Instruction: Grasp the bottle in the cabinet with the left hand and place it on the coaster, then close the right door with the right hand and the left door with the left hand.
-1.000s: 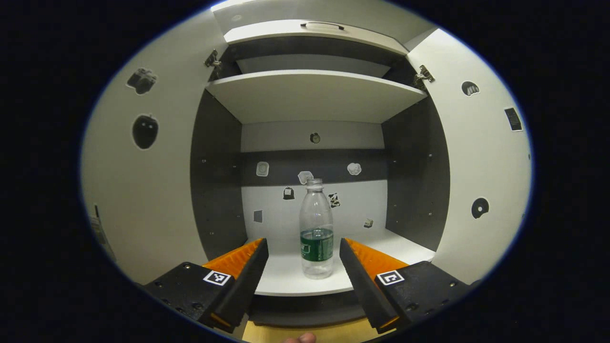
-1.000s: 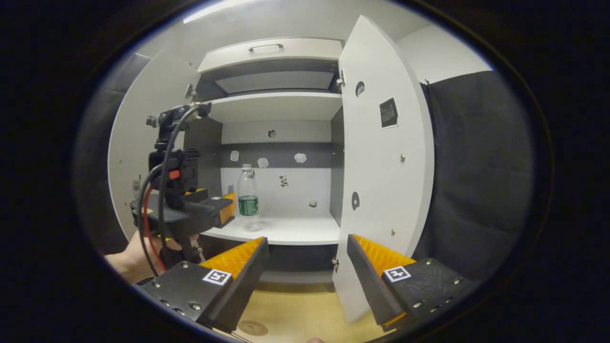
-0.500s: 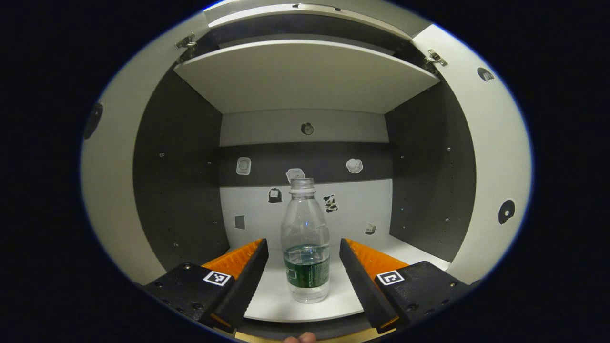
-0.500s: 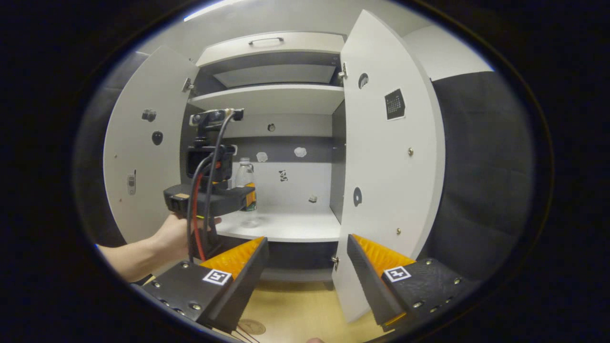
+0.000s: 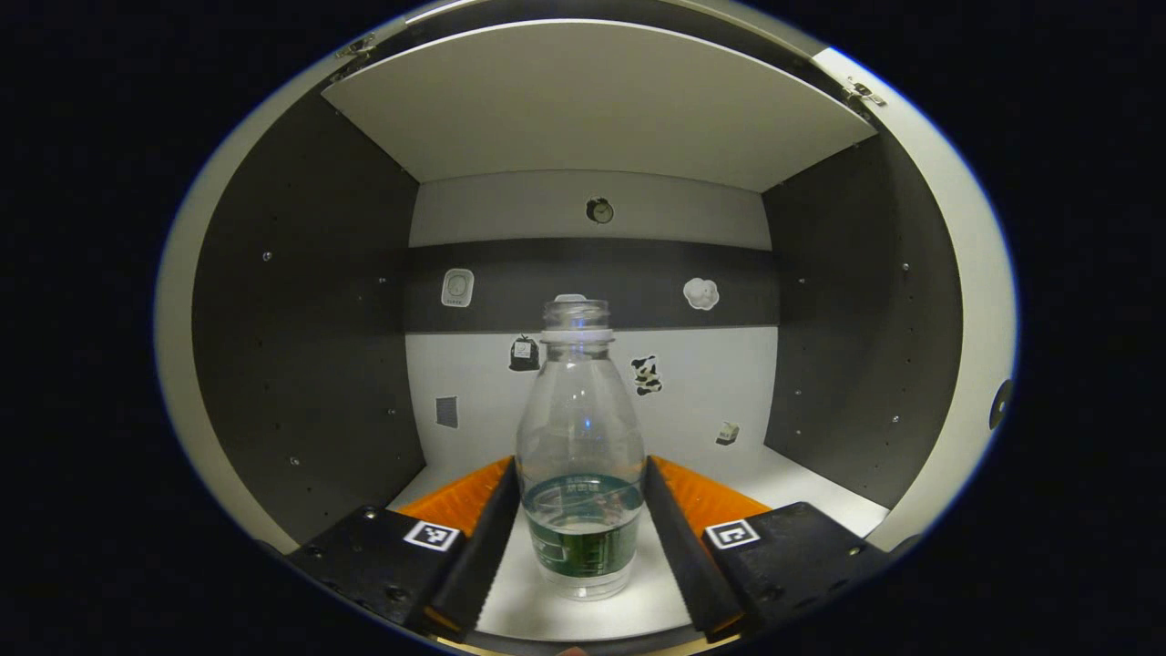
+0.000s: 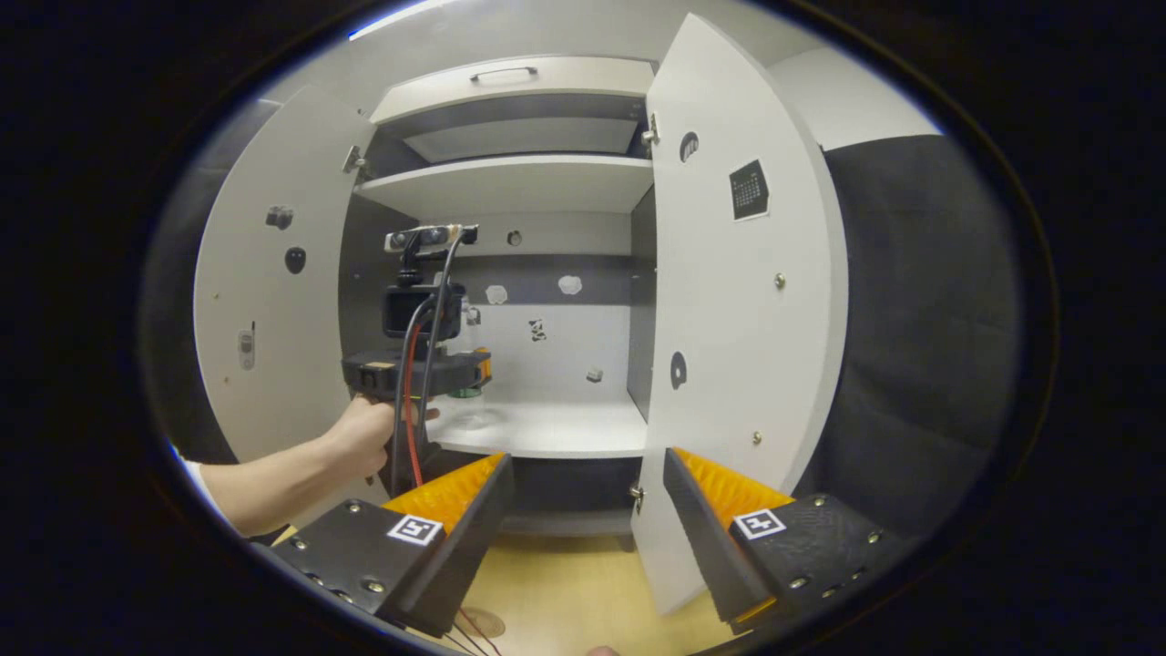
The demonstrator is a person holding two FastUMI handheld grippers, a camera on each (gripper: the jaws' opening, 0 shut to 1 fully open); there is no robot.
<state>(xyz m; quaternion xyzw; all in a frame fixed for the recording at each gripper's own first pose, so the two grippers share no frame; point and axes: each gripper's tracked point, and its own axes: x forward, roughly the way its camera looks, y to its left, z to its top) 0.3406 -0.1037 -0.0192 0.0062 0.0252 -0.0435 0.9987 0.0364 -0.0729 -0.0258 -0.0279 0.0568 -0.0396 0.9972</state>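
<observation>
A clear plastic bottle (image 5: pixel 580 437) with a green label and a little water stands upright on the white lower shelf (image 5: pixel 802 474) of the cabinet. My left gripper (image 5: pixel 580 466) is open, one finger on each side of the bottle at label height, very close to its walls. In the right gripper view a hand holds the left gripper (image 6: pixel 475 369) inside the cabinet, hiding most of the bottle (image 6: pixel 467 394). My right gripper (image 6: pixel 586 458) is open and holds nothing, out in front of the cabinet near the right door's (image 6: pixel 729 319) lower edge. A round coaster (image 6: pixel 483 623) lies on the wooden table below.
Both cabinet doors stand wide open; the left door (image 6: pixel 264 319) is beside the person's forearm (image 6: pixel 273 465). An upper shelf (image 5: pixel 592 109) runs close above the bottle. Dark side walls (image 5: pixel 310 346) bound the compartment. Black cloth hangs to the right of the cabinet.
My left gripper has pushed forward into the cabinet, so the bottle now sits between its fingers instead of ahead of them. The right gripper has barely moved.
</observation>
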